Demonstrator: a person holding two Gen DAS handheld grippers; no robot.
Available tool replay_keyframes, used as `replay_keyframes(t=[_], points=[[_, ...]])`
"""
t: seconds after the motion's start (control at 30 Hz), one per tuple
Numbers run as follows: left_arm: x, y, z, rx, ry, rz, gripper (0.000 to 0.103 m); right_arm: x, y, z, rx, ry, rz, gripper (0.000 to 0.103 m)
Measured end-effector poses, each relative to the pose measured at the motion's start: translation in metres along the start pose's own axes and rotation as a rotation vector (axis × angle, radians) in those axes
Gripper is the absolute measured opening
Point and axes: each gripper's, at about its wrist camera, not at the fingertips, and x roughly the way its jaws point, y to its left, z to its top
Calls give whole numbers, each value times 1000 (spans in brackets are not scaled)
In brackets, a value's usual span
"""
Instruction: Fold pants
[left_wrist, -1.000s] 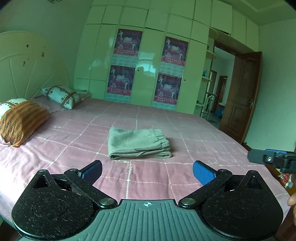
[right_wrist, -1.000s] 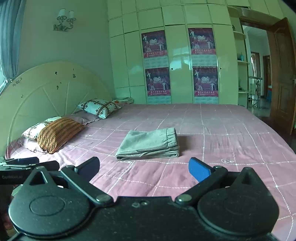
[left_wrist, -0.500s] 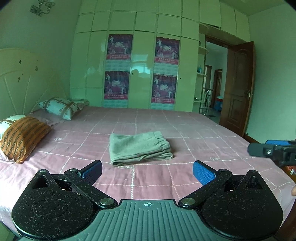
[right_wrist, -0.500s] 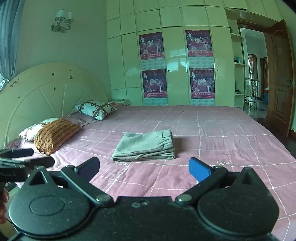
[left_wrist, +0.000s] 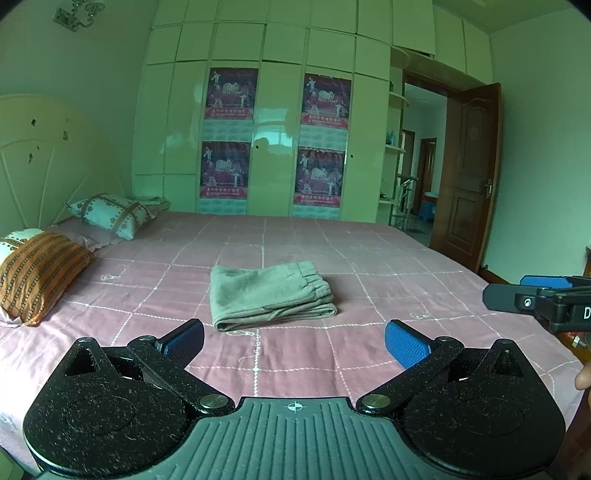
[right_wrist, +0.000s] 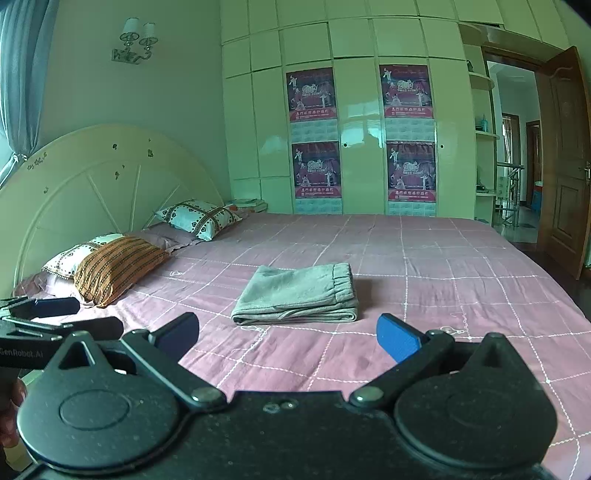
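Both cameras have tilted up since a second ago, so more wall and wardrobe show and the folded pants (left_wrist: 271, 295) sit lower on the bed, though the pants themselves have not shifted. Nearest, the left gripper (left_wrist: 293, 338) hangs over the near edge of the bed with its blue-padded fingers spread wide and nothing between them. The right gripper (right_wrist: 288, 334) does the same, fingers wide apart and empty. Bare pink checked bedspread (left_wrist: 388, 266) lies between each gripper and the pants, and all around them. The grey pants (right_wrist: 297, 293) lie flat as a neat rectangle mid-bed, waistband to the right, well apart from both grippers. Farther left, an orange striped pillow (right_wrist: 114, 266) and a patterned pillow (right_wrist: 197, 218) rest by the headboard (right_wrist: 92, 177). Beyond stand the wardrobe (left_wrist: 277, 122) with posters and an open wooden door (left_wrist: 467, 184).
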Motion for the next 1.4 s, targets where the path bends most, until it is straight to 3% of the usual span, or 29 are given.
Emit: replay_keyframes(t=[0.43,1.4], points=[[-4,3,1,-41,-23,-35,103,-3,-6,1,6,-6,-4,97],[-2,3,5,-20,-30,-33,103,-5,-7,4,-6,-8,2,97]])
